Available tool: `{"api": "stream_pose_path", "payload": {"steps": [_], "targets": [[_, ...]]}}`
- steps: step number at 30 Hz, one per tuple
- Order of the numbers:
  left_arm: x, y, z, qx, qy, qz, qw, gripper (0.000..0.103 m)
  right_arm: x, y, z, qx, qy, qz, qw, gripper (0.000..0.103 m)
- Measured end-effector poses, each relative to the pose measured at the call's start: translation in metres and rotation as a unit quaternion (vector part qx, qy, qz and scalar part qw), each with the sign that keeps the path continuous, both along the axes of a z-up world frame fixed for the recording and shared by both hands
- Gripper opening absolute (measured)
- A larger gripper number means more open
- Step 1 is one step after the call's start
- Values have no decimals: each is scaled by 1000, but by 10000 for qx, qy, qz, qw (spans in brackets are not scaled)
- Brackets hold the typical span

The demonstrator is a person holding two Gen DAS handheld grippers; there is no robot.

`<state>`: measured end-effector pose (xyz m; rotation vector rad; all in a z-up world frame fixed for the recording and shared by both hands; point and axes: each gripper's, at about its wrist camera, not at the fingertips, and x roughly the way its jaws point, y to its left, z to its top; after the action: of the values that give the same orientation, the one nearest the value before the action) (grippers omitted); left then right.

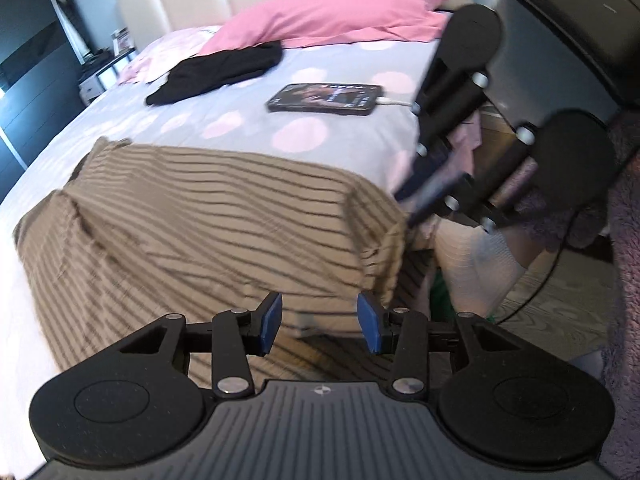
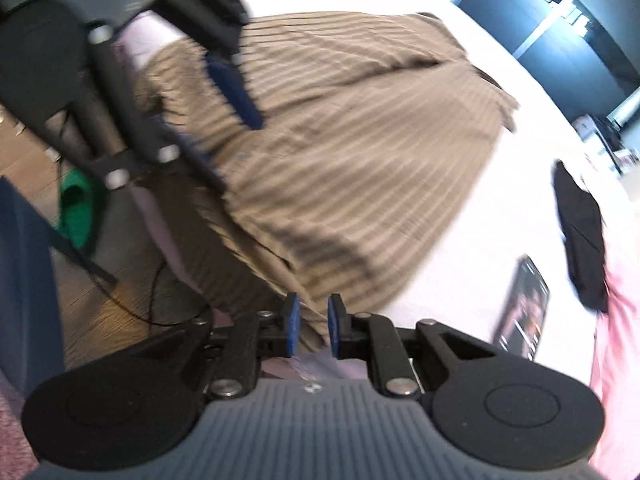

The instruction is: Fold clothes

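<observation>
Left gripper (image 1: 319, 322): nearest the left wrist lens; it points steeply down at the near edge of the shirt (image 1: 208, 216); fingers (image 1: 271, 322) stand partly open with a clear gap; nothing is held, and the striped cloth lies below them. Right gripper (image 2: 313, 326): same downward tilt, seen over the bed's side edge; fingers (image 2: 291, 326) are narrowly parted; whether the cloth edge lies between them or only behind them cannot be told. Each gripper appears in the other's view, close together at the shirt's near corner. Shirt: brown with dark stripes, spread on the bed (image 1: 240, 120), its near part draped over the bed's edge toward the floor (image 2: 120, 320). Beyond it lies open sheet; a phone (image 1: 325, 99) with its cable sits well apart from it, a black garment (image 1: 218, 70) farther off, just in front of the pink pillow (image 1: 332, 12).
</observation>
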<state>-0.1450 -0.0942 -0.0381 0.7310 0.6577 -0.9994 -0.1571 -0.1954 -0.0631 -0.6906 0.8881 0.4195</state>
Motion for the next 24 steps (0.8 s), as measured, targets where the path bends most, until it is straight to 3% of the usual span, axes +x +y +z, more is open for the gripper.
{"api": "stream_pose_path", "payload": {"steps": [6, 13, 16, 17, 19, 24], "targets": [[-10, -14, -13, 282, -232, -405, 9985, 41, 1, -8, -21, -560, -12, 228, 9982, 35], [-11, -19, -31, 615, -276, -429, 9968, 41, 8, -1, -43, -814, -62, 961, 9920, 36], [-9, -20, -36, 720, -375, -374, 9960, 36, 13, 2, -50, -819, 38, 1110, 9904, 28], [-7, -20, -38, 751, -359, -332, 9960, 25, 13, 2, -51, -809, 125, 1106, 9905, 4], [-2, -20, -39, 773, -286, -251, 9963, 11, 14, 3, -53, -767, 313, 1097, 9905, 2], [7, -17, -36, 780, 0, -62, 9969, 2, -5, 11, -46, -457, 820, 1228, 9880, 2]]}}
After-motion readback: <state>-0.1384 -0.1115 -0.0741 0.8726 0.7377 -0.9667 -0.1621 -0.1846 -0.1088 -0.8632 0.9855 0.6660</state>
